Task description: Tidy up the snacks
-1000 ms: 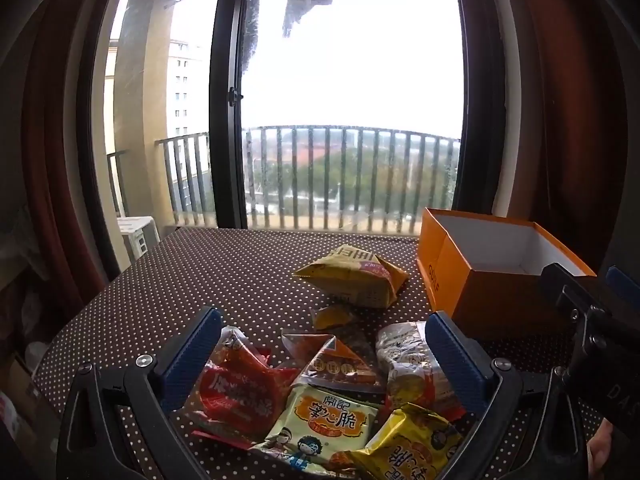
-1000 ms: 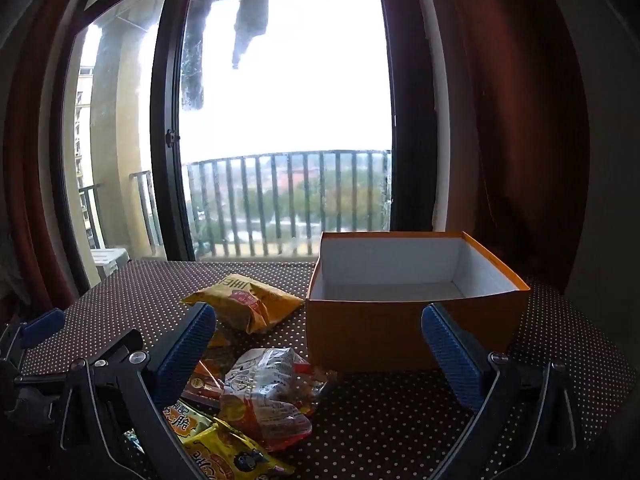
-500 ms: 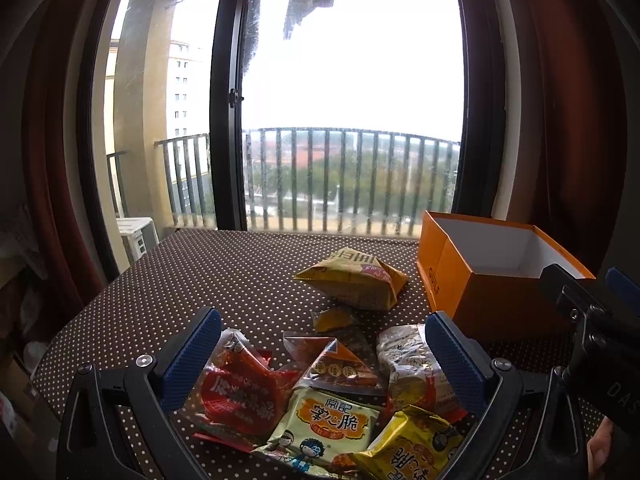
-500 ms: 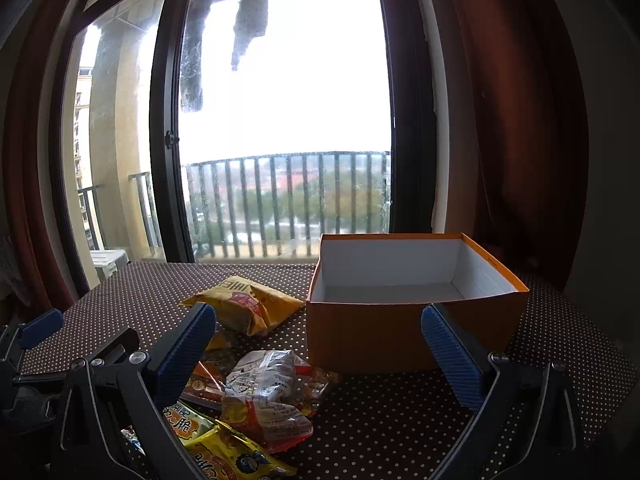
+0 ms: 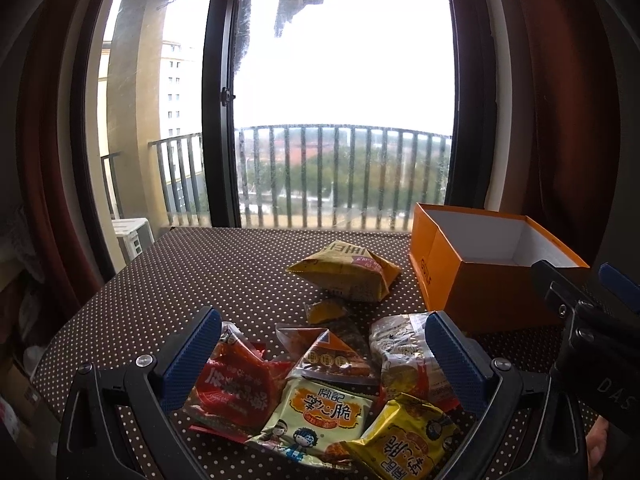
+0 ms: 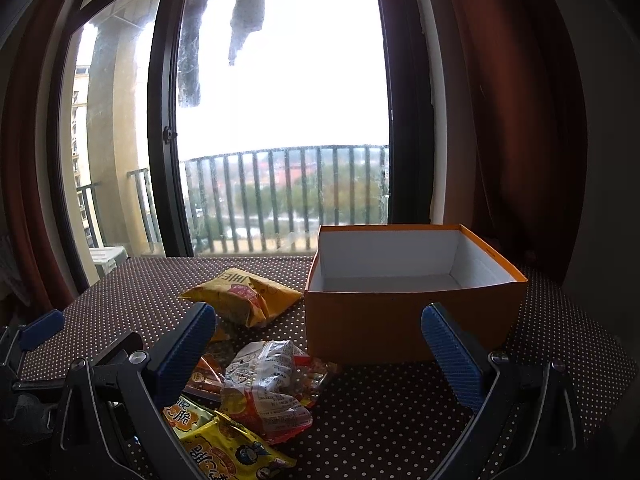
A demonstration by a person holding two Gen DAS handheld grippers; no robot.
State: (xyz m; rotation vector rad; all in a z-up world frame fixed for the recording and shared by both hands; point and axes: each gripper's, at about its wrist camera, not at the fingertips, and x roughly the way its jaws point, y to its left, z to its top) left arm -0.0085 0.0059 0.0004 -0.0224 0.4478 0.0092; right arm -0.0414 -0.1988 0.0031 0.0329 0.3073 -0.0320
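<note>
Both claws hang above the near edge of the brown white-dotted counter (image 5: 168, 280), jaws spread wide and holding nothing. Under the left claw (image 5: 320, 364) lies the pile of snacks. Going left to right in the left wrist view: a crinkled red foil packet (image 5: 230, 390) just inside the left blue pad, a white-and-orange noodle-snack packet with a cartoon child (image 5: 316, 416) at the near middle, a small clear-and-orange triangular pouch (image 5: 328, 354) behind it, a yellow packet with a cartoon face (image 5: 404, 436), and a clear printed bag (image 5: 400, 356) beside the right pad. These overlap one another. Farther back, apart from the pile, sit a tiny yellow sachet (image 5: 324, 310) and a puffed yellow chip bag (image 5: 348, 274). At the far right stands the open orange cardboard box with a white inside (image 5: 434, 264), which looks empty. The right claw (image 6: 316, 348) faces that box's front wall (image 6: 400, 320), with the clear bag (image 6: 264, 388) low at its left.

No packet is boxed yet, so the job seems to be at its first pick. A good way: lower one claw onto a top-lying packet, such as the clear bag nearest the box, pinch a sealed edge or a thin fold rather than the puffed middle, and lift straight so neighbours do not drag. Carry it over the rim before letting go.
</note>
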